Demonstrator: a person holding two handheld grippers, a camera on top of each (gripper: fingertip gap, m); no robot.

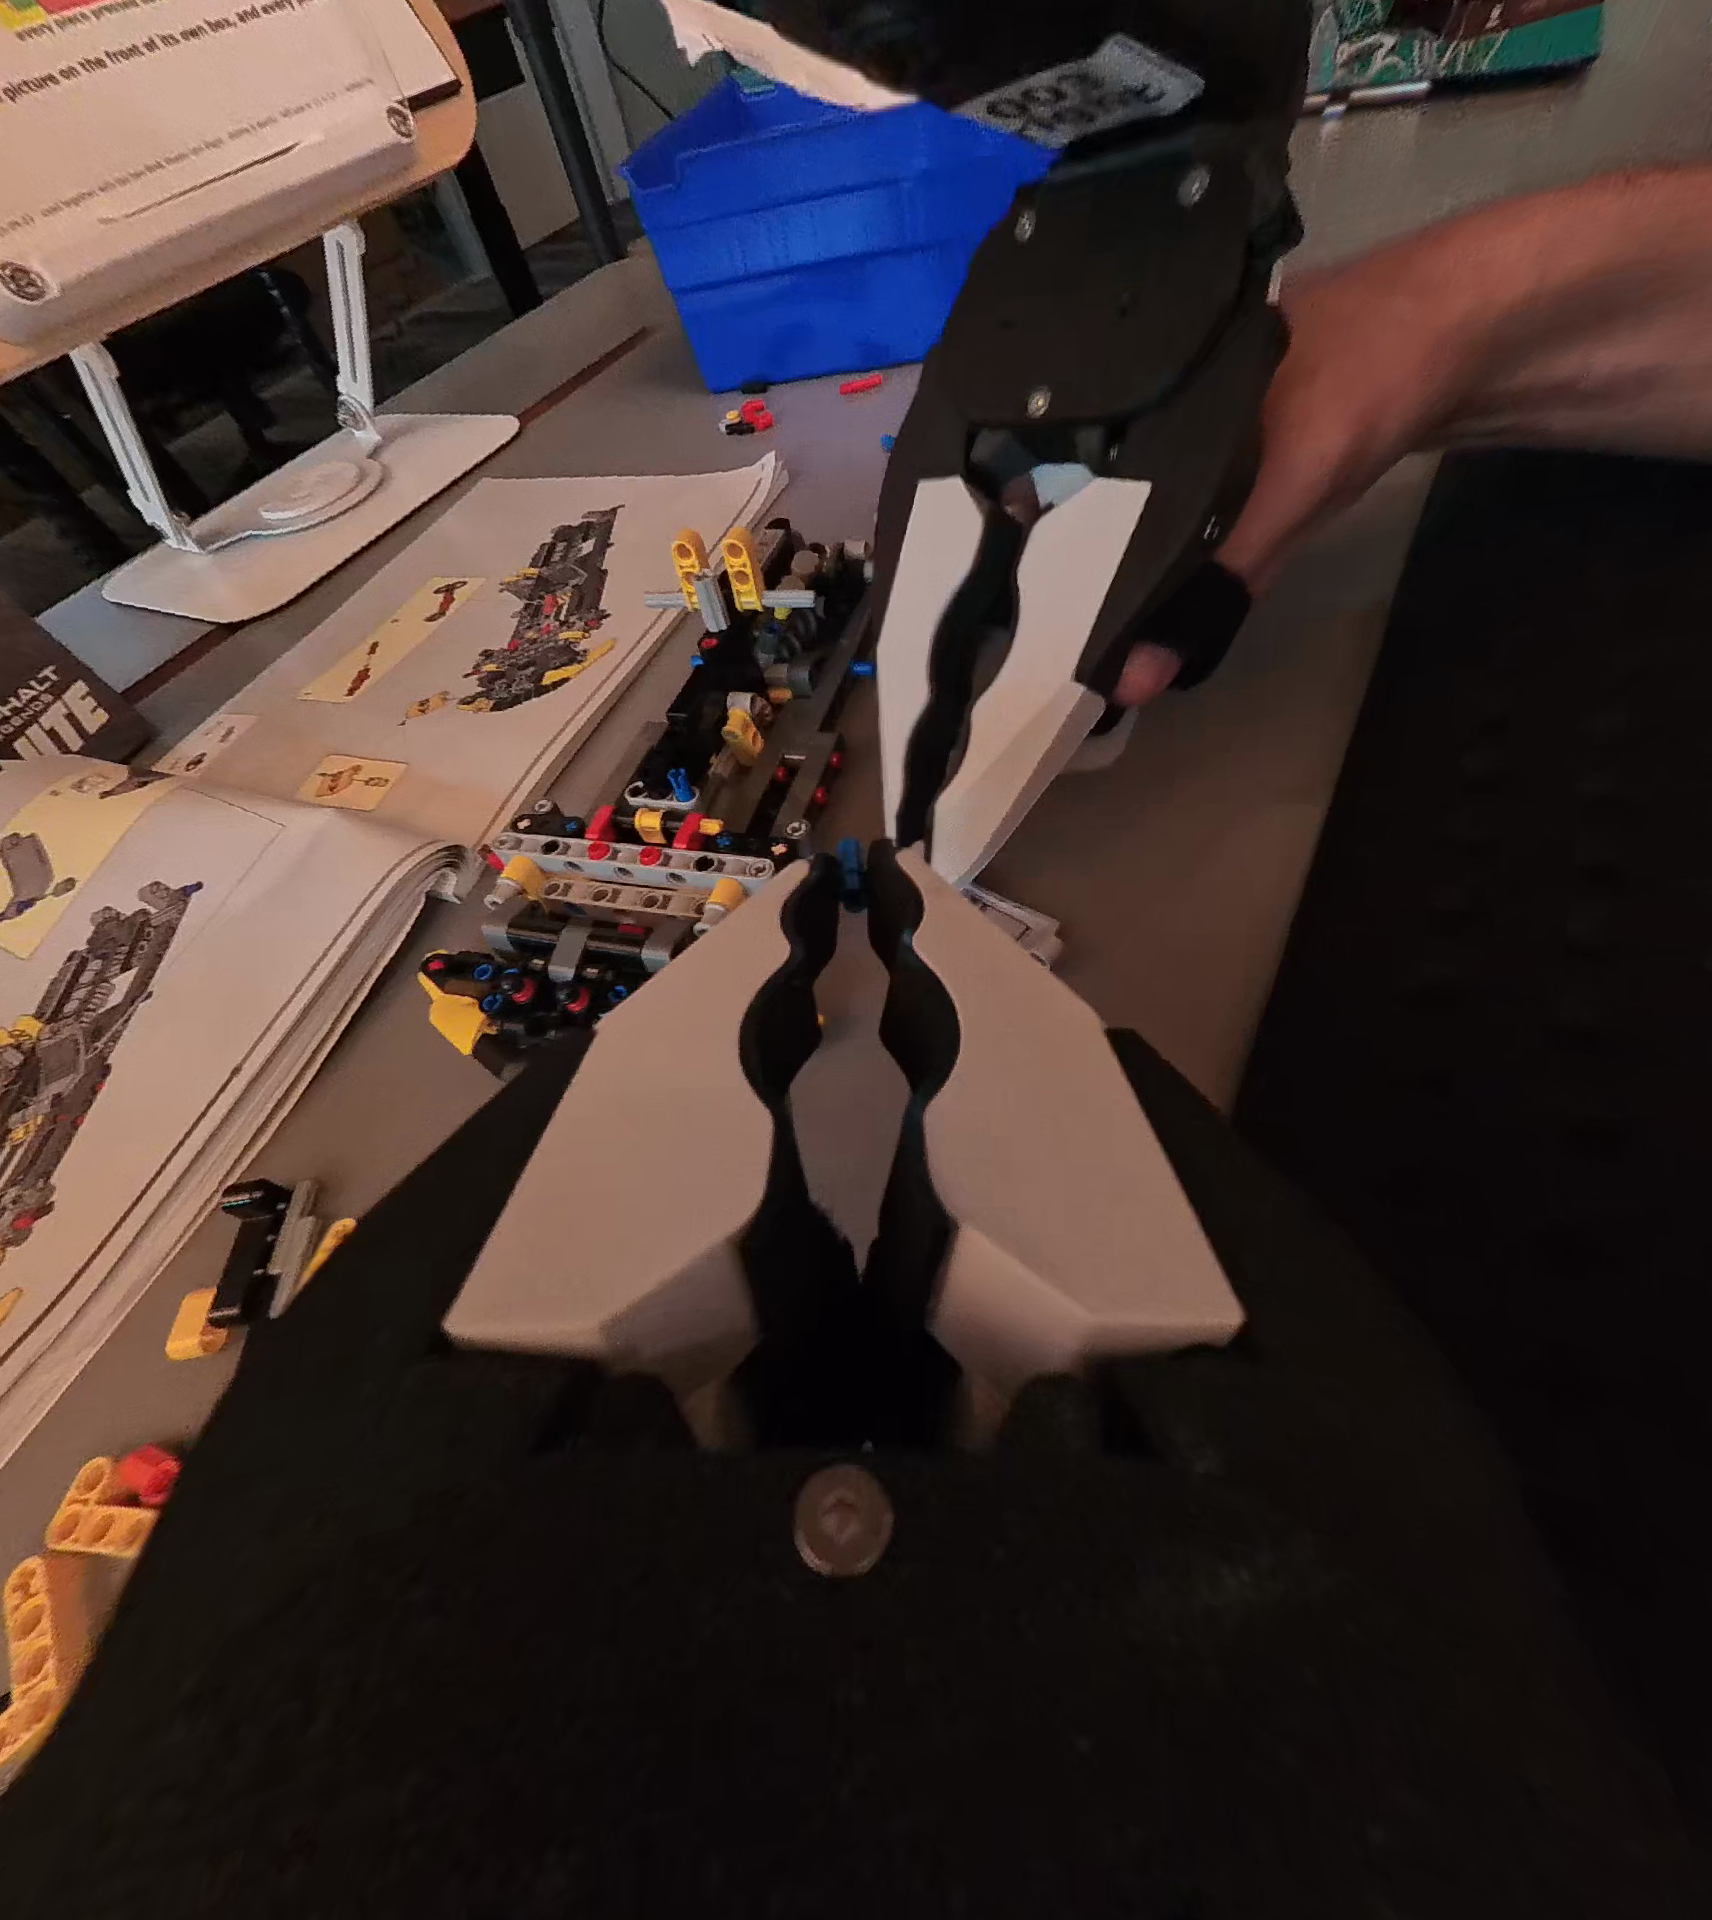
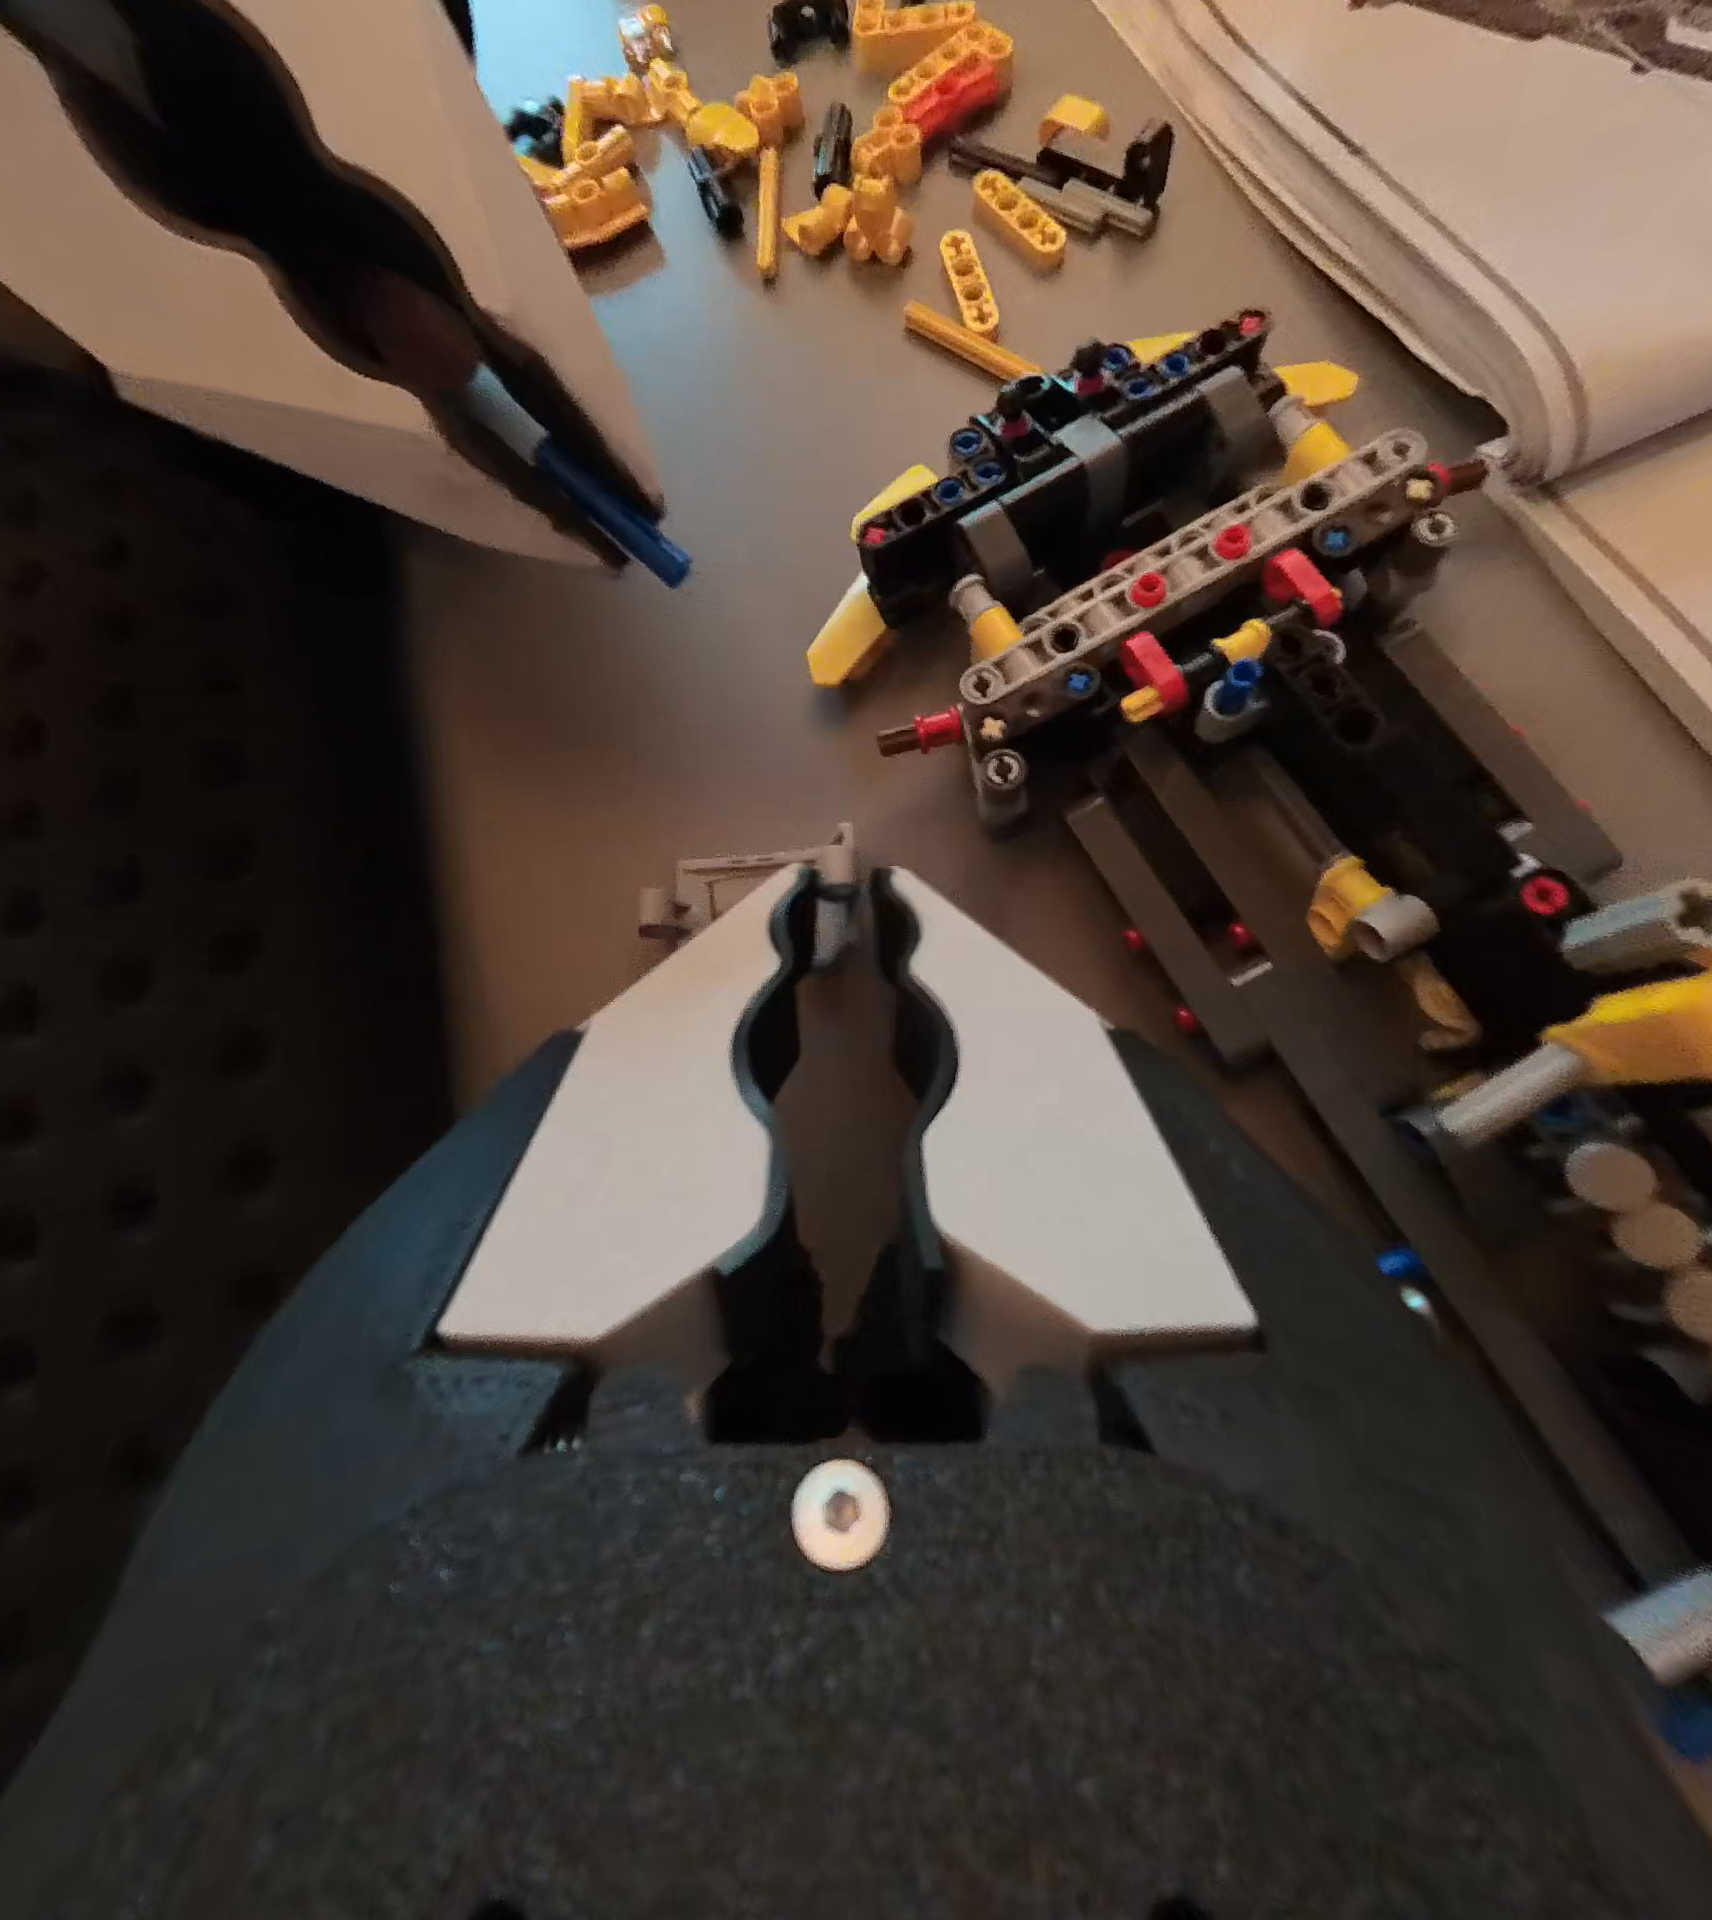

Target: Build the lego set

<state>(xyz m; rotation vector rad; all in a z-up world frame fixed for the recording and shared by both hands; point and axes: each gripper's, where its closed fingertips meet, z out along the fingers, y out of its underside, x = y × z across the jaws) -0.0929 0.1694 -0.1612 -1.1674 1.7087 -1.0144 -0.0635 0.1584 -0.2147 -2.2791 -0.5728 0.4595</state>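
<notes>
The left claw (image 1: pixel 853 875) is clenched on a small blue pin (image 1: pixel 851 871), caught only at the very fingertips, and the right claw (image 2: pixel 844 896) is pinched on a light grey frame piece (image 2: pixel 748 883) by one thin edge, low over the table (image 2: pixel 623 675). Both grips look marginal: the pin could pivot or shoot out if the squeeze shifts, and the grey frame piece, held by an edge, could twist when the pin is pressed into it, so that the pin would meet its hole crooked. A dropped pin would likely roll among the loose parts or under the instruction book (image 1: pixel 208 935). The two claws also work tip to tip, so a hasty approach could knock one piece from the other. The half-built black, grey and yellow chassis (image 1: pixel 665 821) lies on the table just beside the book, apart from both claws. The left wrist view shows the book's open pages, a blue bin (image 1: pixel 810 239) behind and a white stand (image 1: pixel 312 499), none visible from the right. The right wrist view alone shows how far the pin sticks out of the left claw's fingertips, the grey frame piece itself, and the scatter of loose yellow beams (image 2: pixel 831 156) beyond the chassis.
</notes>
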